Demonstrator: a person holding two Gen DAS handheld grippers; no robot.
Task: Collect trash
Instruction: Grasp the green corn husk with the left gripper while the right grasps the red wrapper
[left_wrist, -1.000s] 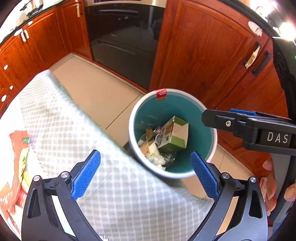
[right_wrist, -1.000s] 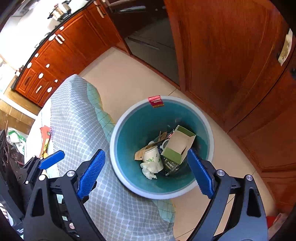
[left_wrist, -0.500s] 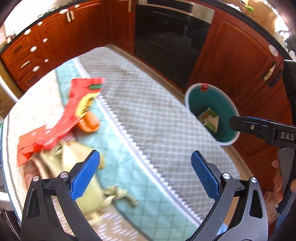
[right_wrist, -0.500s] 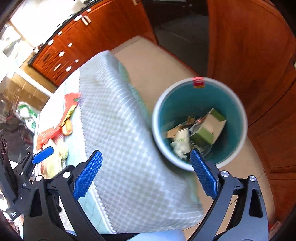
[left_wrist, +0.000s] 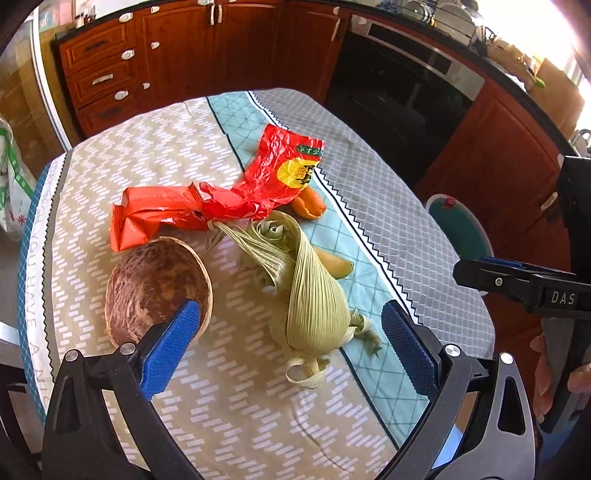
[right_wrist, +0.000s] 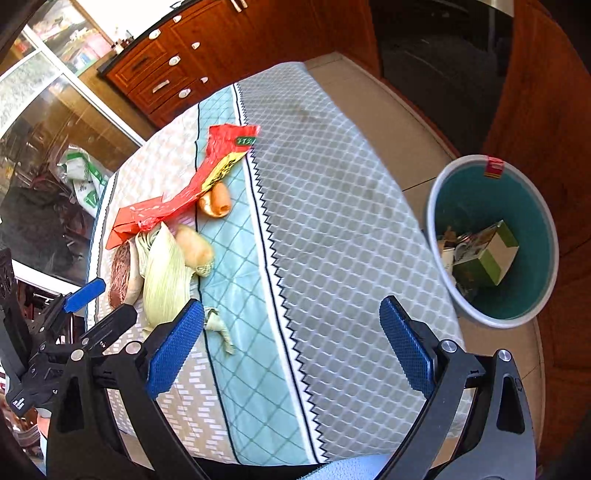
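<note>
On the clothed table lie a red wrapper, a brown coconut shell half, a green corn husk and orange peel pieces. My left gripper is open and empty, just above the husk and shell. My right gripper is open and empty over the table's right part. In the right wrist view the wrapper, husk and peel lie at left, and the teal trash bin stands on the floor at right, holding a green carton and scraps.
Wooden cabinets and a dark oven ring the room. The bin's rim peeks past the table's right edge in the left wrist view. A white-green plastic bag lies beyond the table's far left side.
Both grippers have swung left from above the bin to over the table. The left one now faces the trash pile close up. Both stay open and empty.
</note>
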